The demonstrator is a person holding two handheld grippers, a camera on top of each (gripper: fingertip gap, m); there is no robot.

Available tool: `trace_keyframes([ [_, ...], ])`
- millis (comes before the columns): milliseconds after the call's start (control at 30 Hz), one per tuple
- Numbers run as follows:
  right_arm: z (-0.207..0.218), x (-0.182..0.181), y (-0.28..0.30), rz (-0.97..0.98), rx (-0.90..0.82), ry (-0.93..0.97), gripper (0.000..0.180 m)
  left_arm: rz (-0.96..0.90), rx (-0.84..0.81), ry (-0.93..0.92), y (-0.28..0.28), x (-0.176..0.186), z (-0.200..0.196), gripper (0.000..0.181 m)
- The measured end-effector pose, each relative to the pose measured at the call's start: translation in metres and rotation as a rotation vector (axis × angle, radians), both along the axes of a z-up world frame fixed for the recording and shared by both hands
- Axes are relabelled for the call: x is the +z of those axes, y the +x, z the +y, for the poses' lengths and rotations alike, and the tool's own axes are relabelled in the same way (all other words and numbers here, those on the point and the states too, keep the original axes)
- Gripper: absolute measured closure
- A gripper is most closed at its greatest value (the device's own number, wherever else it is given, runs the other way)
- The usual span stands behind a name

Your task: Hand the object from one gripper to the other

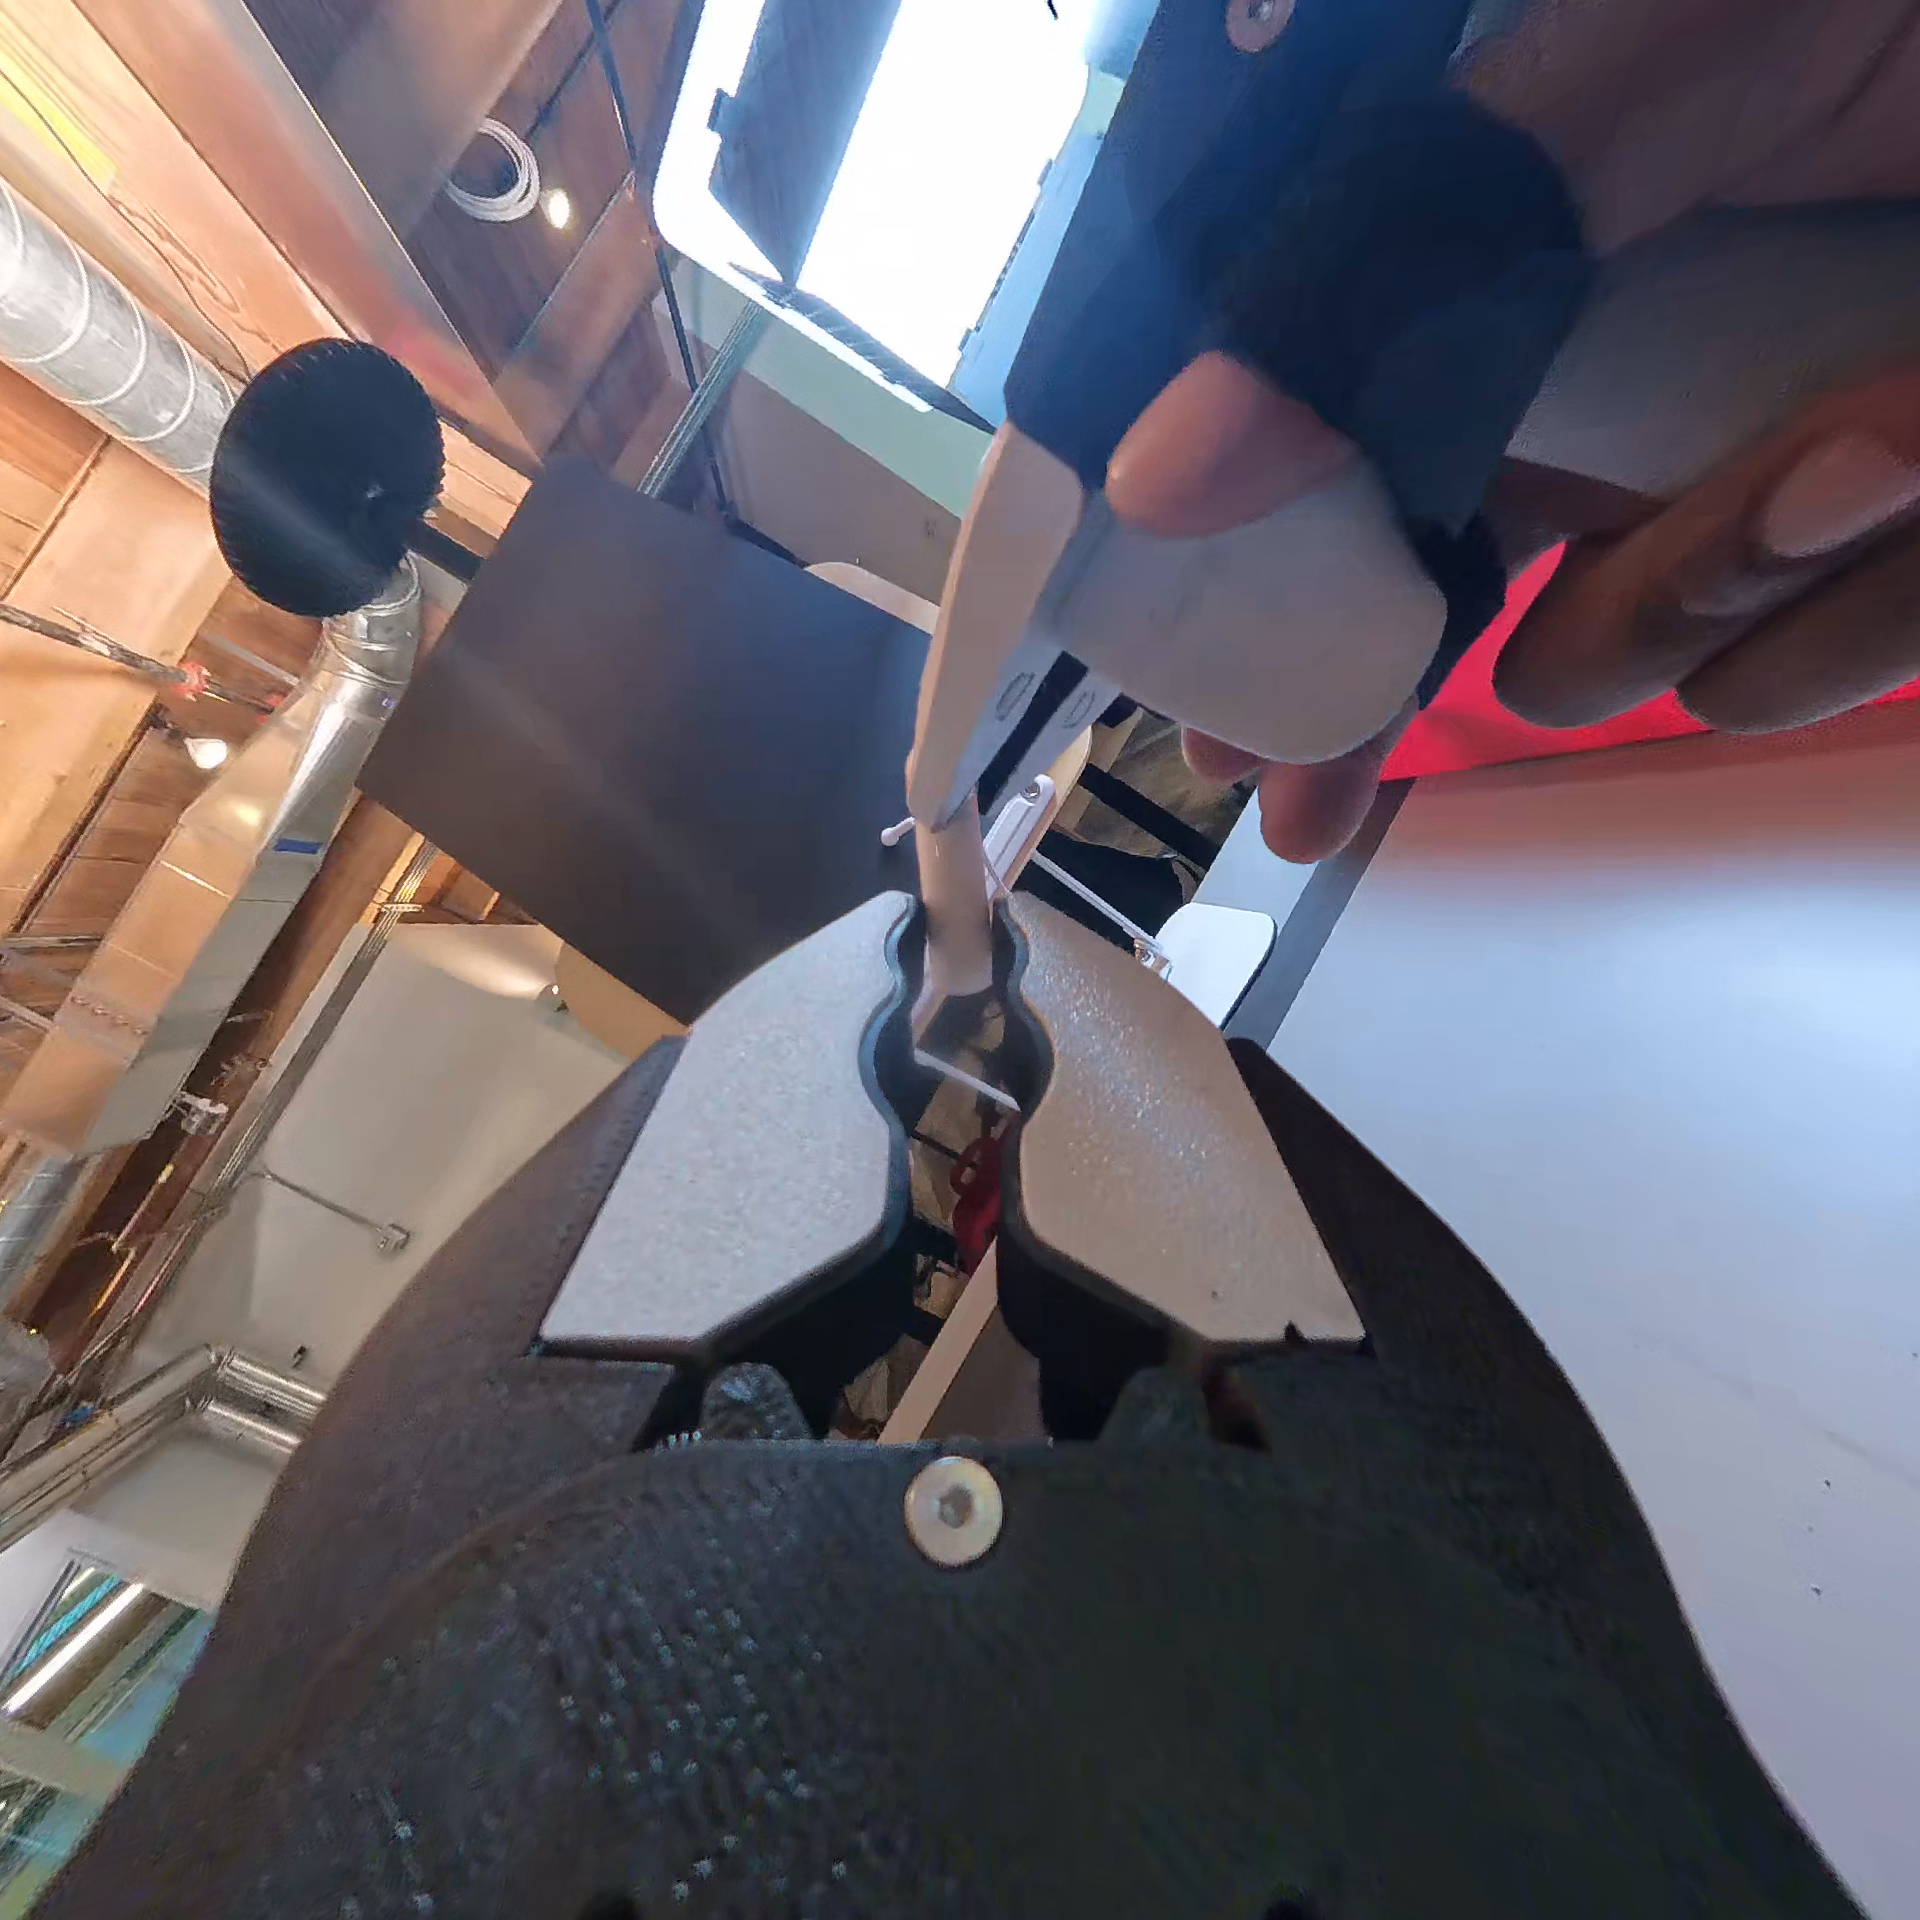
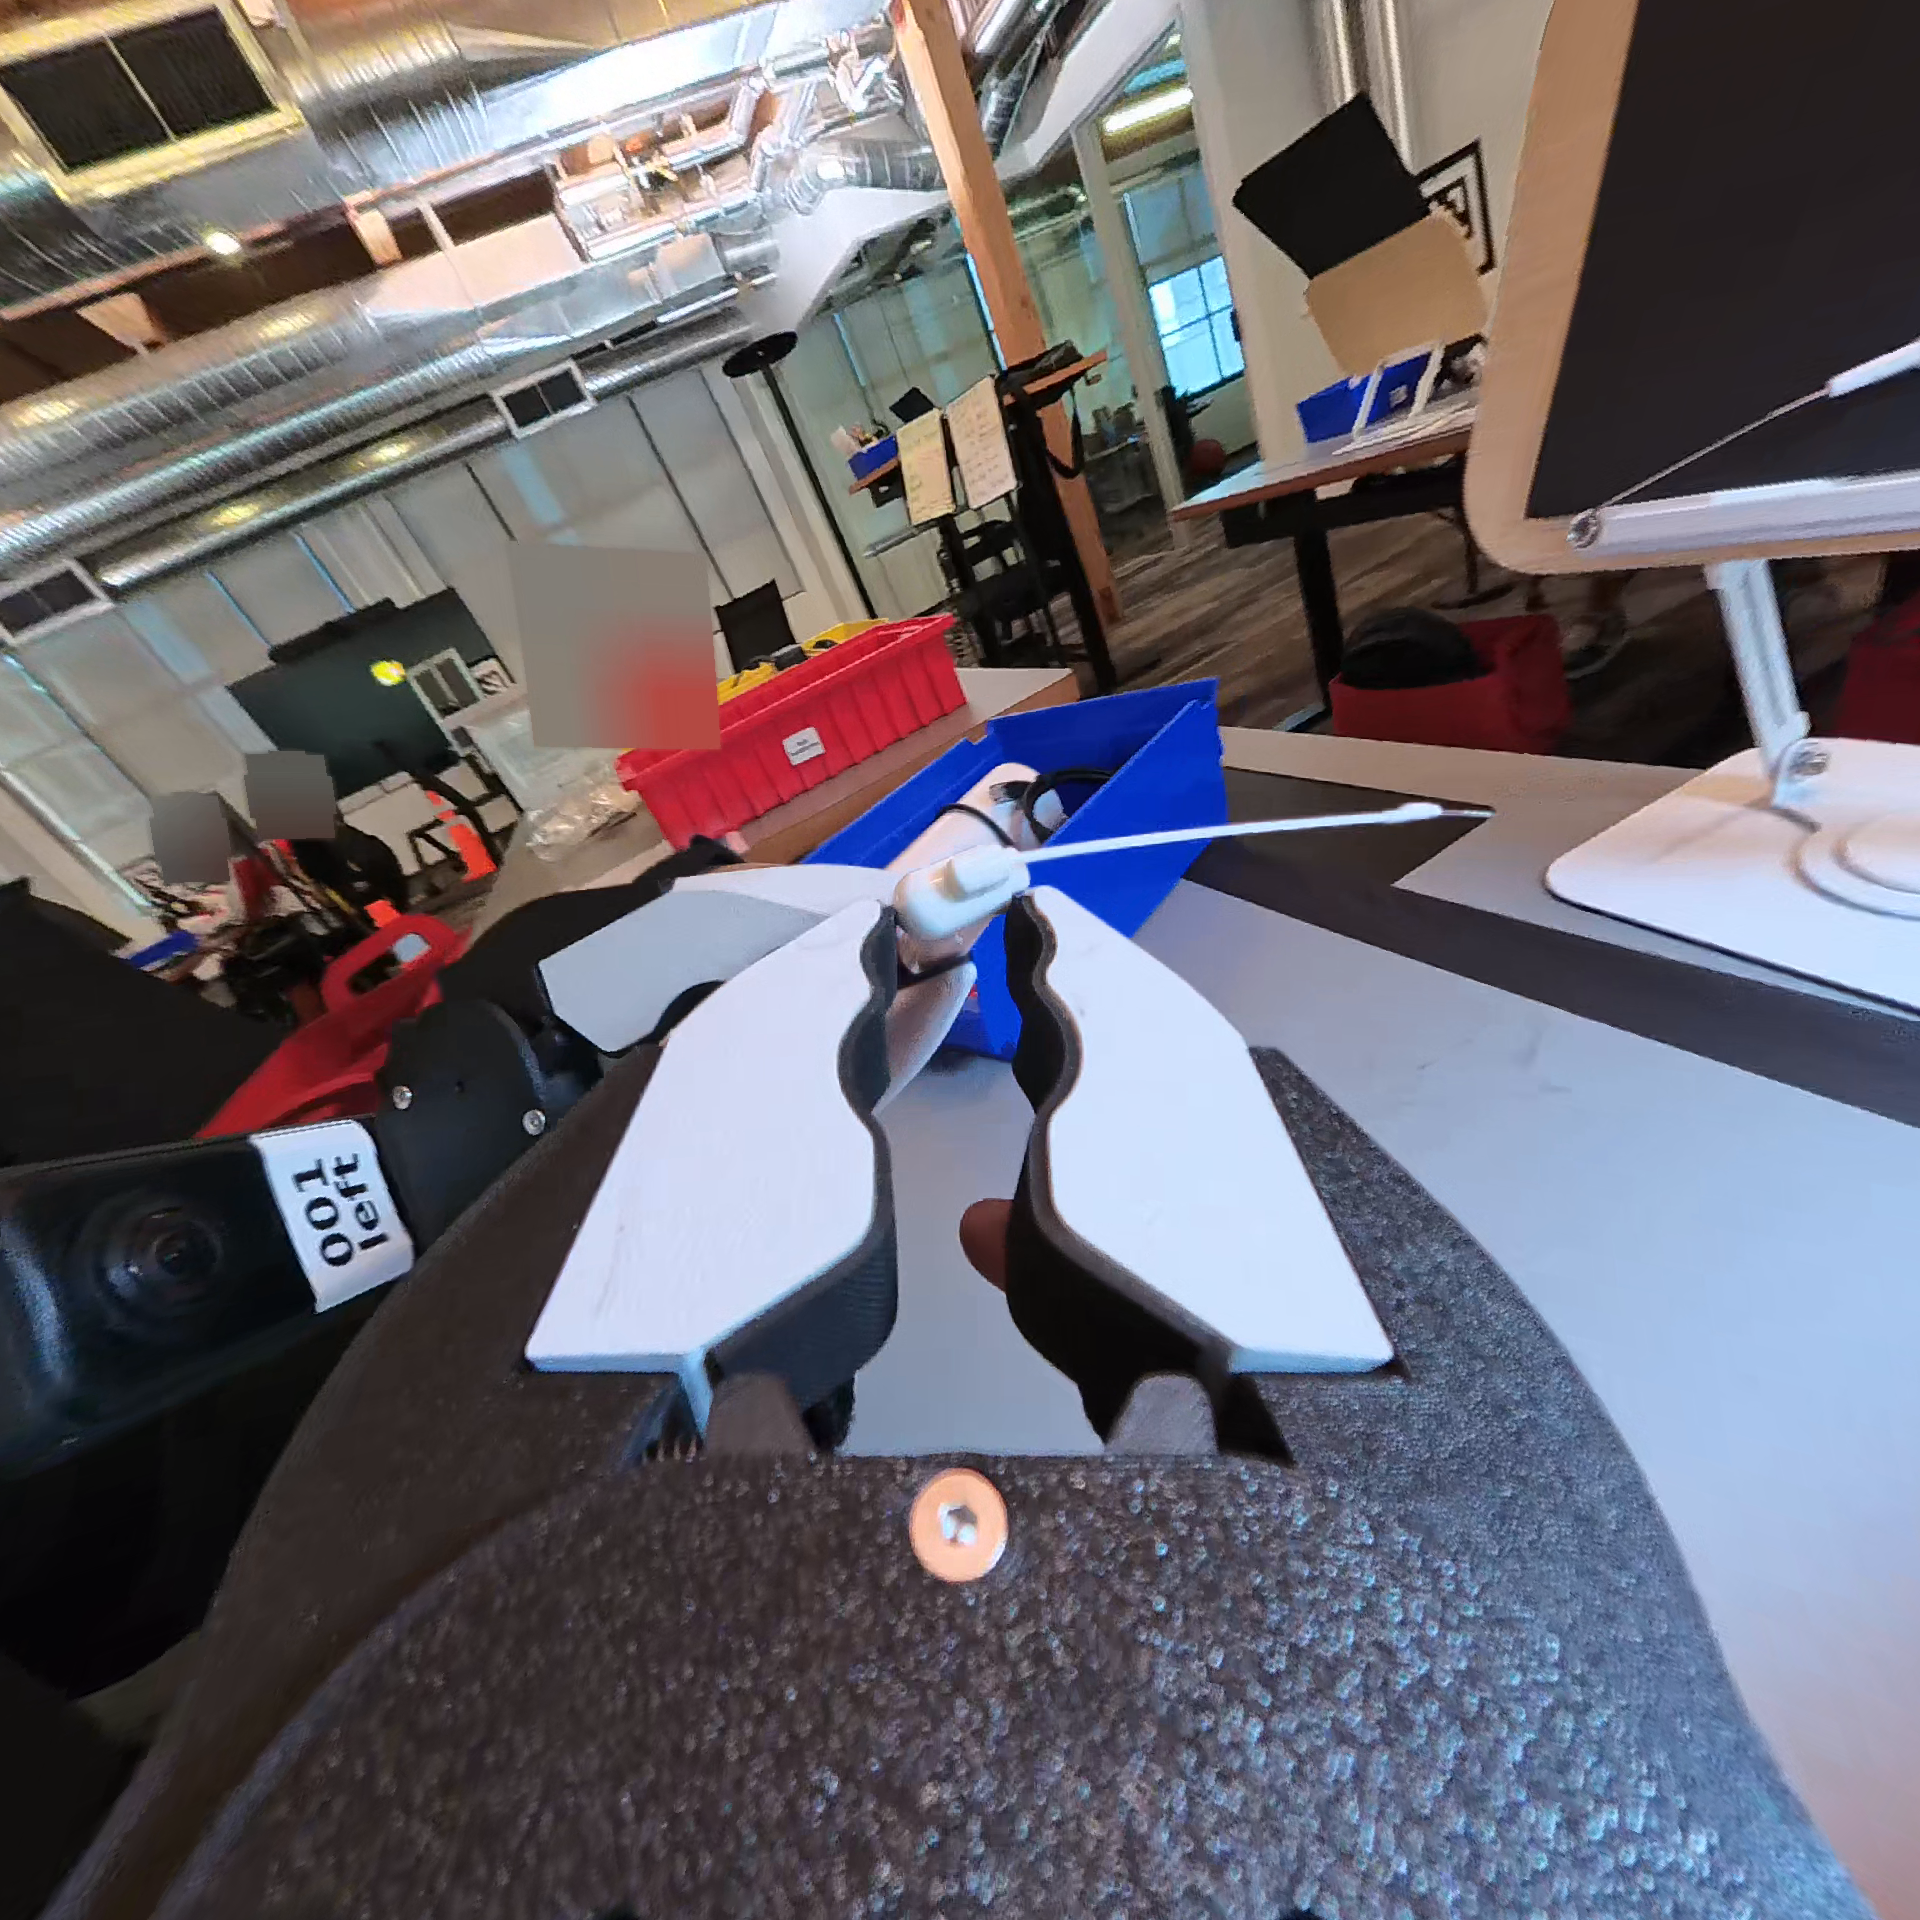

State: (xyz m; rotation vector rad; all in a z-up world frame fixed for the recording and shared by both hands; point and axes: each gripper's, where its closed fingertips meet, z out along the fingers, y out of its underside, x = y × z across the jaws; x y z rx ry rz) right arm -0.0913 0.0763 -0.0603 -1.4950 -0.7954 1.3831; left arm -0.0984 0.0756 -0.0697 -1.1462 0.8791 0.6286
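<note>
One wide grey table [image 2: 1558,1247] carries everything, and the blue bin [image 2: 1122,769] on it serves as my landmark. Right of the blue bin stands a dark screen [image 2: 1766,260] on a white foot. Behind the bin and to its left lies a longer red bin [image 2: 831,707].

In front of the blue bin, above the table, the two grippers meet tip to tip. The left gripper [image 1: 956,997] has its fingers pressed almost together, and they pinch the lower part of the white tool [image 2: 951,883]. The right gripper [image 2: 956,925] has its fingers spread apart. They stand on both sides of the tool, but a gap shows on at least one side, so I judge it does not grip yet. A hand [image 1: 1714,571] is wrapped around the right gripper's body.

The white tool is therefore in the air, just in front of the blue bin, held by the left gripper alone. It is small, with a rounded white head and a very thin stick [image 2: 1195,831] that points away toward the screen.

It looks very light, so weight is probably no problem. The plastic seems smooth and may slip or turn in the pads. The stick looks flexible and easy to bend, so it is a poor place to hold. Better, I think, is the thicker head or the body just below it, clamped before the left gripper lets go.
</note>
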Motion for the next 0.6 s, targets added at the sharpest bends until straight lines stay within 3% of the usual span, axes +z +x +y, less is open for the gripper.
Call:
trace_keyframes([
  [200, -0.009, 0.006, 0.006, 0.085, 0.167, 0.013, 0.16, -0.065, -0.146, -0.022, 0.005, 0.01, -0.011, 0.169],
  [300, -0.014, 0.01, 0.004, 0.112, 0.195, 0.012, 0.15, -0.025, -0.144, 0.023, 0.008, 0.012, -0.015, 0.169],
  [367, -0.014, 0.013, 0.005, 0.148, 0.182, 0.022, 0.153, -0.057, -0.165, 0.02, 0.008, 0.014, -0.016, 0.169],
  [600, -0.019, 0.023, 0.005, 0.32, 0.266, -0.151, 0.15, -0.043, -0.217, 0.054, 0.016, 0.017, -0.025, 0.169],
])
